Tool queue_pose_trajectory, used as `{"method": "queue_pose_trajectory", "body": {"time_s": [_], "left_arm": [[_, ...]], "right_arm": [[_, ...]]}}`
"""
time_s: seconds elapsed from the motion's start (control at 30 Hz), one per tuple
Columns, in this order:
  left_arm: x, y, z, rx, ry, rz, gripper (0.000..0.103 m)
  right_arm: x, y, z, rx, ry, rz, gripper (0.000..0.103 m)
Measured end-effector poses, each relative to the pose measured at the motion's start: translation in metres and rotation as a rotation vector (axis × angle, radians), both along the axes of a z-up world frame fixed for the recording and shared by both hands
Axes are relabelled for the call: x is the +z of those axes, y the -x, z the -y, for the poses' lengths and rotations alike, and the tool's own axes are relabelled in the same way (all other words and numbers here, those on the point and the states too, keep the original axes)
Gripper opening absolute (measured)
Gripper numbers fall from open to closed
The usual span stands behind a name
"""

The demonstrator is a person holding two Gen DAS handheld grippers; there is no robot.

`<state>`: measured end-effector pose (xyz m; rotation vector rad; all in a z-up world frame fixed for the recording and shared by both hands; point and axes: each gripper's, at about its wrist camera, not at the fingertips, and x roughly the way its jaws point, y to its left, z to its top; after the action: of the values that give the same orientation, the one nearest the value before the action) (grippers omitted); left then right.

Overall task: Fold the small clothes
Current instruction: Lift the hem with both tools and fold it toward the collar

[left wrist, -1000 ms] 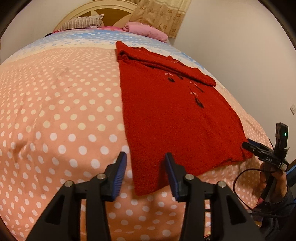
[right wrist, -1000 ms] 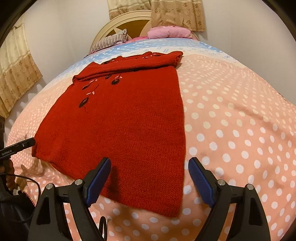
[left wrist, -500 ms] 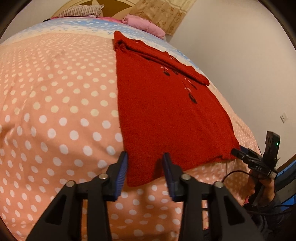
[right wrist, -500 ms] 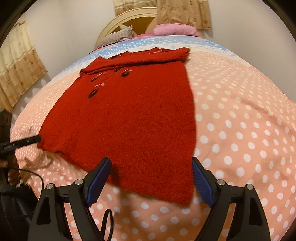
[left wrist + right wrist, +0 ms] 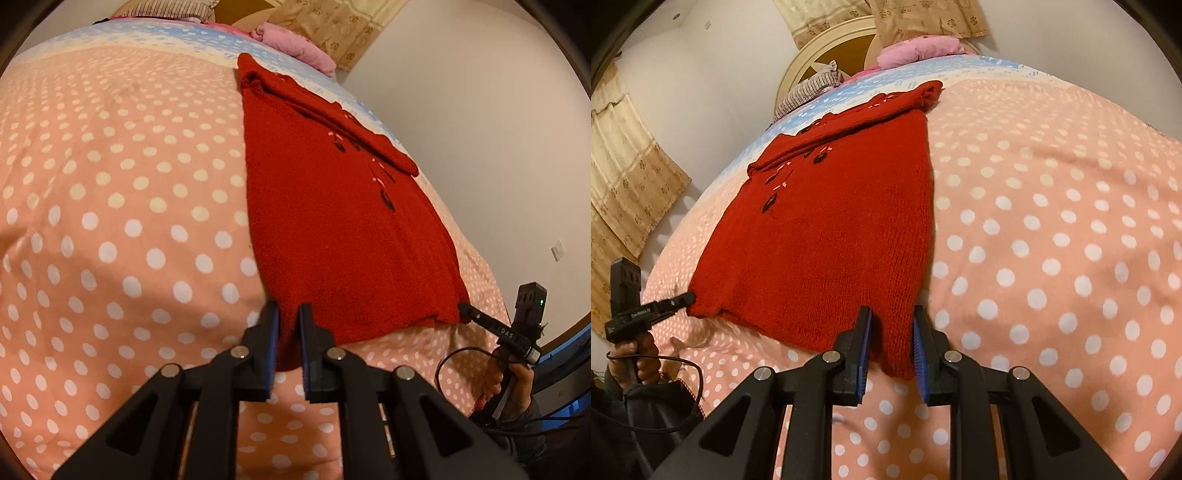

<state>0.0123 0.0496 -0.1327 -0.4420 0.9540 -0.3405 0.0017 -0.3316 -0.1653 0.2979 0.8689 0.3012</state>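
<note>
A red knit sweater (image 5: 332, 221) lies flat on the pink polka-dot bedspread (image 5: 110, 221), sleeves folded across its far end. My left gripper (image 5: 288, 314) has its jaws nearly closed around the sweater's near left hem corner. In the right wrist view the sweater (image 5: 831, 229) lies the same way. My right gripper (image 5: 892, 317) has its jaws narrowed around the near right hem corner, with a small gap left beside the cloth. Each gripper shows in the other's view, the right one (image 5: 469, 308) and the left one (image 5: 685, 297), both at the hem corners.
Pink bedding (image 5: 295, 46) and a striped pillow (image 5: 809, 92) lie at the head of the bed by the cream headboard (image 5: 827, 55). A white wall (image 5: 480, 129) runs along one side and curtains (image 5: 628, 177) hang on the other. The bed's near edge is just below both grippers.
Both grippers moved forward and down onto the sweater's near hem corners. Both jaws closed in from wide open, the left almost fully, the right to a narrow gap.
</note>
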Motion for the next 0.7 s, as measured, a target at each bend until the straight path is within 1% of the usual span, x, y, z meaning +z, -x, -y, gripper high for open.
{"method": "queue_pose_trajectory", "body": {"time_s": [0.07, 0.1, 0.17, 0.2, 0.23, 0.27, 0.3, 0.33, 0.4, 0.53, 0.7], "left_arm": [[0.0, -0.001, 0.001, -0.005, 0.005, 0.002, 0.018], [-0.001, -0.001, 0.002, -0.007, 0.012, 0.002, 0.021], [-0.001, -0.001, 0.004, -0.013, 0.015, 0.01, 0.023], [-0.001, 0.0, 0.004, -0.021, 0.008, 0.017, 0.021], [0.001, 0.0, 0.006, -0.03, -0.002, 0.024, 0.01], [0.001, 0.0, 0.006, -0.036, -0.007, 0.027, 0.009], [0.003, 0.0, 0.004, -0.036, 0.0, 0.031, 0.009], [0.005, 0.0, 0.001, -0.032, 0.01, 0.038, 0.008], [0.012, 0.0, -0.006, -0.022, 0.02, 0.061, 0.008], [0.027, 0.0, -0.02, 0.004, 0.055, 0.105, 0.008], [0.04, -0.007, -0.024, -0.019, 0.078, 0.14, 0.008]], "right_arm": [[-0.001, 0.0, 0.0, -0.003, -0.007, 0.001, 0.022], [-0.002, 0.0, -0.001, -0.003, -0.007, 0.001, 0.022], [-0.003, 0.001, -0.003, 0.002, 0.004, 0.007, 0.022], [-0.003, 0.001, -0.005, 0.009, 0.014, 0.011, 0.022], [-0.002, 0.002, -0.007, 0.02, 0.026, 0.016, 0.022], [-0.001, 0.003, -0.006, 0.024, 0.032, 0.022, 0.019], [0.0, 0.003, -0.007, 0.026, 0.032, 0.026, 0.015], [0.003, 0.004, -0.006, 0.027, 0.024, 0.036, 0.008], [0.01, 0.006, -0.003, 0.026, -0.002, 0.065, 0.008], [0.033, 0.012, 0.006, 0.02, -0.083, 0.155, 0.007], [0.058, 0.009, 0.009, 0.011, -0.137, 0.222, 0.007]]}}
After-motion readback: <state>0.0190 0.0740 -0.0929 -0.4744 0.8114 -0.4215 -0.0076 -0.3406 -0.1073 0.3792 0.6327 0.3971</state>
